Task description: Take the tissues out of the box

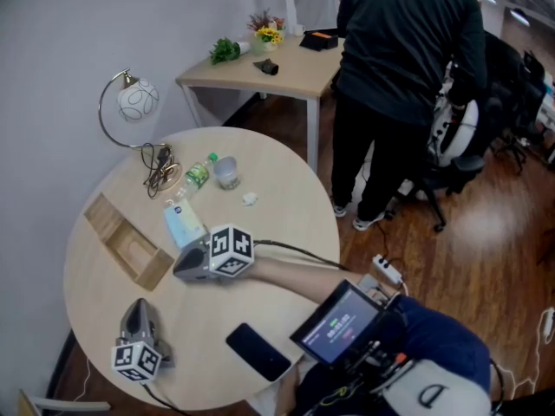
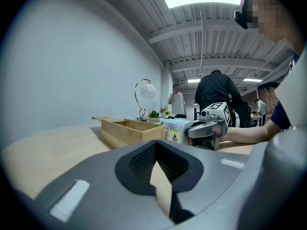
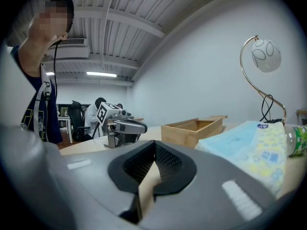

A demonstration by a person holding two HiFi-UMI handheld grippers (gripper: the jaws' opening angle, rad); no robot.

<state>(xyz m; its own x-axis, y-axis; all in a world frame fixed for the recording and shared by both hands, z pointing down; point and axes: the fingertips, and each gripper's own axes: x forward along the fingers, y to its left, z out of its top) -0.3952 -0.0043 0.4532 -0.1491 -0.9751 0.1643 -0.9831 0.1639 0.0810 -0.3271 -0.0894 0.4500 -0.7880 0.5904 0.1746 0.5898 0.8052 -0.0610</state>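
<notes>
The right gripper [image 1: 179, 266], jaws together and empty, is just beside the tissue pack [image 1: 183, 224] on the round table [image 1: 286, 224]; the left gripper [image 1: 137, 308], also closed, is nearer, left of the phone [image 1: 257, 351]

The near end of the tissue pack [image 1: 184, 224] hides behind the right gripper [image 1: 179, 269], the small white bit [image 1: 250, 199] by the cup [image 1: 227, 172] is too tiny to tell what it is, and the person [image 1: 399, 76] standing at the far desk [image 1: 295, 74] is cut off at the top.
</notes>
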